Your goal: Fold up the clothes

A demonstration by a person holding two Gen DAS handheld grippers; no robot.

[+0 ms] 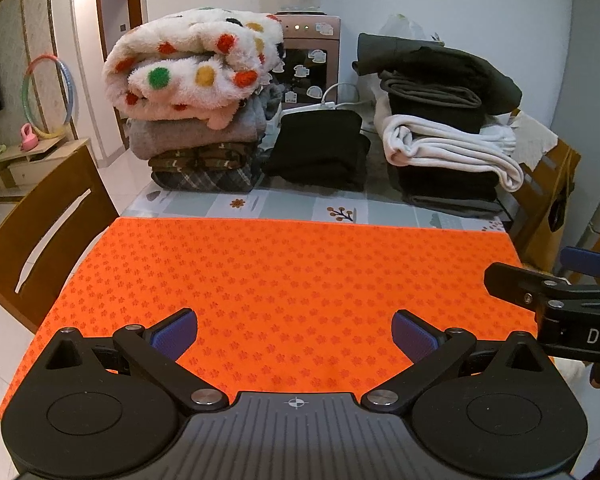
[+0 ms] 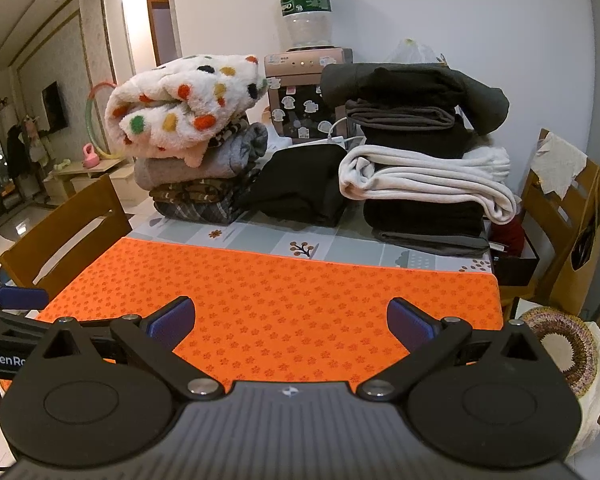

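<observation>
An orange mat [image 1: 284,276] with a small paw pattern covers the near part of the table, with no garment on it; it also shows in the right wrist view [image 2: 284,300]. My left gripper [image 1: 294,334] is open and empty above the mat's near edge. My right gripper [image 2: 291,324] is open and empty, level with it. Folded clothes stand at the far side: a left stack topped by a white polka-dot fleece [image 1: 192,64], a black folded pile [image 1: 320,148] in the middle, and a right stack of dark garments with a white one [image 1: 448,144].
A wooden chair [image 1: 40,236] stands left of the table and another [image 2: 560,220] at the right. A water dispenser [image 1: 308,52] stands behind the stacks. A round woven cushion [image 2: 560,344] lies at the right. The right gripper's fingers [image 1: 540,284] show at the right edge.
</observation>
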